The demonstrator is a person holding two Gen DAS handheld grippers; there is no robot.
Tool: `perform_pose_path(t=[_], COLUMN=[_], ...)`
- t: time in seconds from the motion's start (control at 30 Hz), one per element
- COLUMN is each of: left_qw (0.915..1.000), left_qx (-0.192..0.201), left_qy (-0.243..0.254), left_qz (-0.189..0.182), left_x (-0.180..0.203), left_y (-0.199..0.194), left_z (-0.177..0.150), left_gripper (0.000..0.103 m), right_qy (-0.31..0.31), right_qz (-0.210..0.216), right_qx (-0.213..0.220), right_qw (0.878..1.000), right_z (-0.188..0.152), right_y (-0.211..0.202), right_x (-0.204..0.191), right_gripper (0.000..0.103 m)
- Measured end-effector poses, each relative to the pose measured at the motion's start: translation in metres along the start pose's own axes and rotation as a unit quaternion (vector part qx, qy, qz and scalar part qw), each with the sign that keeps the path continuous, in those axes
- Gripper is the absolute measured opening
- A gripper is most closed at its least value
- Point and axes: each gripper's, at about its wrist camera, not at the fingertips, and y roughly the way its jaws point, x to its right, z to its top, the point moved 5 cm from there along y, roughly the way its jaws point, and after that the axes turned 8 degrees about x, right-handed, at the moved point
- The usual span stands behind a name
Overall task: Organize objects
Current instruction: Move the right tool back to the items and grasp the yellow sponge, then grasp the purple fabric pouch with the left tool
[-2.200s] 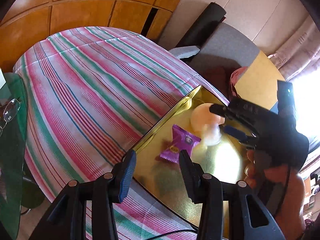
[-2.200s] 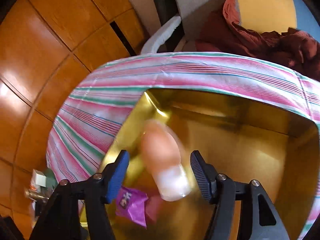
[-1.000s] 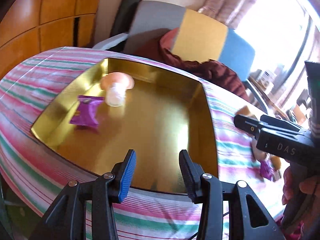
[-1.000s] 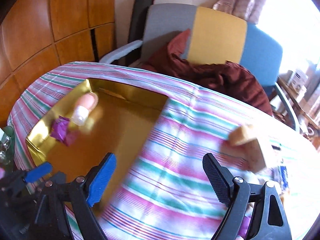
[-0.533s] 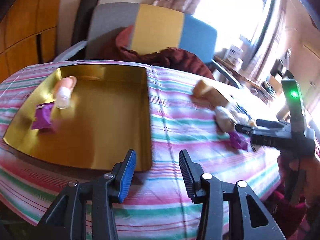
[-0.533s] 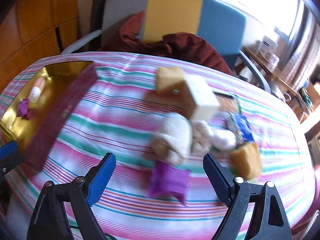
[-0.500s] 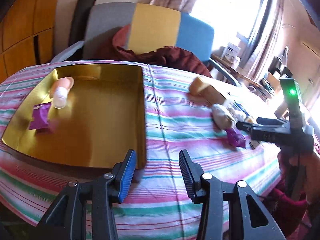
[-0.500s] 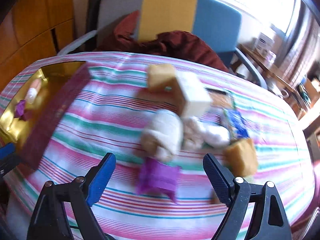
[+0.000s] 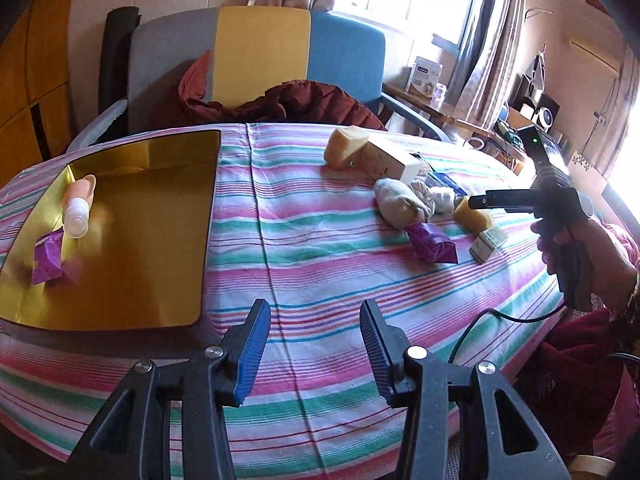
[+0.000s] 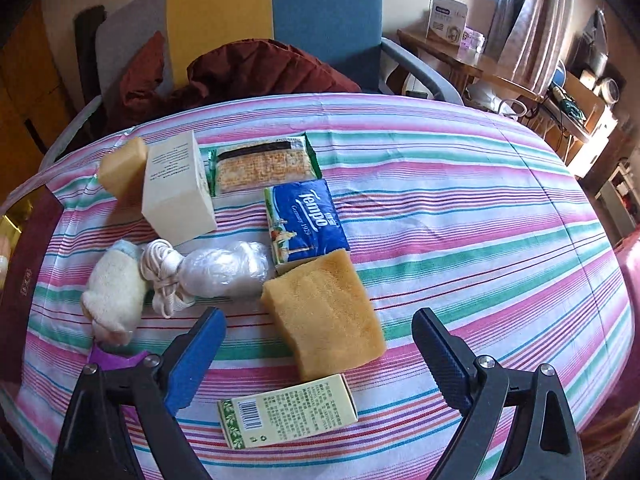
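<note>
A gold tray point(image 9: 132, 292) lies at the table's left and holds a peach bottle with a clear cap point(image 9: 78, 204) and a purple packet point(image 9: 47, 258). A pile lies to the right: a yellow sponge point(image 10: 324, 312), a small green-and-cream box point(image 10: 288, 410), a blue Tempo tissue pack point(image 10: 306, 224), a cream box point(image 10: 176, 188), a rolled white sock point(image 10: 114, 288), a white cord point(image 10: 162, 272), a clear bag point(image 10: 222, 268), a snack pack point(image 10: 262, 166) and another sponge point(image 10: 122, 168). My right gripper point(image 10: 320, 364) is open over the yellow sponge and small box. My left gripper point(image 9: 312, 344) is open and empty above the striped cloth.
A purple packet point(image 9: 432, 242) lies by the sock. A chair point(image 9: 260, 52) with a dark red garment point(image 9: 288, 100) stands behind the table. The right gripper with its holding hand point(image 9: 556, 208) shows at the right of the left wrist view. A cluttered side table point(image 10: 480, 60) stands at the back right.
The right gripper let go of the peach bottle in the tray, swung right across the table and now hovers open over the pile. The left gripper also turned right, away from the tray.
</note>
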Motion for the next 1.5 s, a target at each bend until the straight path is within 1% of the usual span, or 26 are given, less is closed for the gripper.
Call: perform_pose_path(t=[0.07,0.2,0.27,0.3,0.33,0.37,0.43,0.57,0.67,0.73,0.8,0.83,1.0,1.17,1.2,1.27,1.3,1.33,1.4,1.5], left_qw=[1.0000,0.9997,0.9994,0.9991,0.9989,0.9986,0.9980,0.9967,0.9955,0.9942,0.9936,0.9932,0.9922,0.9892,0.9890,0.9900,0.9911,0.9921,0.9927,0.9932], left_qx=[-0.006,-0.022,-0.029,-0.034,-0.037,-0.040,-0.045,-0.048,-0.053,-0.055,-0.061,-0.066,-0.086,-0.098,-0.096,-0.092,-0.090,-0.080,-0.067,-0.051], left_qy=[0.006,0.012,0.015,0.017,0.020,0.023,0.031,0.031,0.028,0.027,0.029,0.030,0.047,0.103,0.110,0.102,0.092,0.089,0.092,0.095], left_qz=[-0.002,-0.008,-0.013,-0.017,-0.020,-0.024,-0.033,-0.058,-0.073,-0.088,-0.090,-0.091,-0.077,-0.036,-0.027,-0.029,-0.036,-0.038,-0.040,-0.044], left_x=[0.003,0.007,0.012,0.015,0.018,0.022,0.031,0.049,0.067,0.081,0.095,0.101,0.125,0.136,0.134,0.128,0.123,0.119,0.113,0.105], left_y=[0.003,0.013,0.018,0.023,0.025,0.028,0.036,0.049,0.061,0.070,0.082,0.088,0.120,0.143,0.145,0.147,0.147,0.144,0.139,0.131], left_z=[-0.002,-0.004,-0.004,-0.005,-0.004,-0.004,0.000,0.012,0.023,0.031,0.036,0.038,0.041,0.032,0.030,0.028,0.026,0.025,0.024,0.019], left_gripper=[0.047,0.047,0.047,0.047,0.047,0.047,0.047,0.048,0.055,0.063,0.069,0.070,0.070,0.070,0.070,0.068,0.061,0.052,0.047,0.046], right_qy=[-0.002,0.010,0.014,0.012,0.009,0.005,0.009,0.036,0.049,0.048,0.053,0.058,0.070,0.071,0.069,0.067,0.066,0.064,0.064,0.067], right_qz=[0.004,0.016,0.021,0.022,0.018,0.008,0.012,0.025,0.028,0.018,0.016,0.019,0.029,0.036,0.038,0.042,0.042,0.042,0.043,0.052], right_qx=[-0.001,-0.022,-0.029,-0.036,-0.045,-0.050,-0.047,-0.042,-0.033,-0.018,-0.004,0.002,0.009,0.017,0.019,0.021,0.023,0.027,0.033,0.041], right_qw=[1.000,1.000,0.999,0.999,0.999,0.999,0.999,0.998,0.998,0.999,0.998,0.998,0.997,0.997,0.997,0.997,0.997,0.997,0.997,0.996], right_z=[-0.004,-0.008,-0.008,-0.009,-0.011,-0.013,-0.013,-0.012,-0.011,-0.007,-0.001,0.001,0.004,0.007,0.007,0.008,0.009,0.010,0.011,0.013], right_y=[0.006,0.018,0.023,0.026,0.028,0.030,0.027,0.018,0.011,0.006,0.000,-0.002,-0.006,-0.004,-0.004,-0.004,-0.005,-0.006,-0.009,-0.012], right_x=[0.000,0.001,0.001,0.001,0.001,0.003,0.003,0.007,0.010,0.013,0.015,0.017,0.020,0.019,0.017,0.016,0.016,0.015,0.015,0.014], right_gripper=[0.095,0.094,0.089,0.081,0.070,0.067,0.063,0.062,0.062,0.062,0.062,0.062,0.062,0.062,0.062,0.062,0.062,0.062,0.062,0.062])
